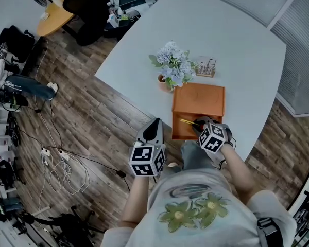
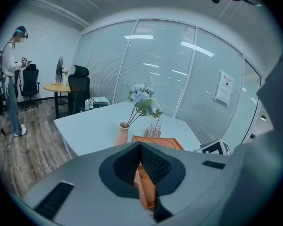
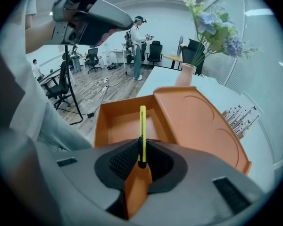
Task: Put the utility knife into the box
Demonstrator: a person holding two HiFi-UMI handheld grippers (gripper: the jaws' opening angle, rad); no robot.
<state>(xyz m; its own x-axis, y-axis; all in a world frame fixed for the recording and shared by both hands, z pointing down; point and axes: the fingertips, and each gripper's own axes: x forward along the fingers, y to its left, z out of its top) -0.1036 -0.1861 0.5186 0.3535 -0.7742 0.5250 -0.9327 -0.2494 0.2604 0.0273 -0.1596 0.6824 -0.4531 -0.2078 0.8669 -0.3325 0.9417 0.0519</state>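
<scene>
A yellow utility knife (image 3: 142,126) stands clamped in my right gripper (image 3: 142,150), its tip pointing out over the open near end of the orange box (image 3: 125,121). The box's sliding lid (image 3: 203,121) covers the far part. From the head view, the right gripper (image 1: 198,123) hovers at the box's (image 1: 201,99) near edge with the knife (image 1: 186,121) over the opening. My left gripper (image 1: 155,123) hangs off the table's near edge, left of the box, shut with nothing in it. Its own view shows the jaws (image 2: 140,149) closed, the box (image 2: 148,192) beyond them.
A peach vase of blue and white flowers (image 1: 172,66) stands just behind the box, beside a small wooden stand of sticks (image 1: 206,68). The white table (image 1: 232,40) stretches away behind. Cables (image 1: 62,169) lie on the wooden floor at left. A person (image 2: 12,79) stands far off.
</scene>
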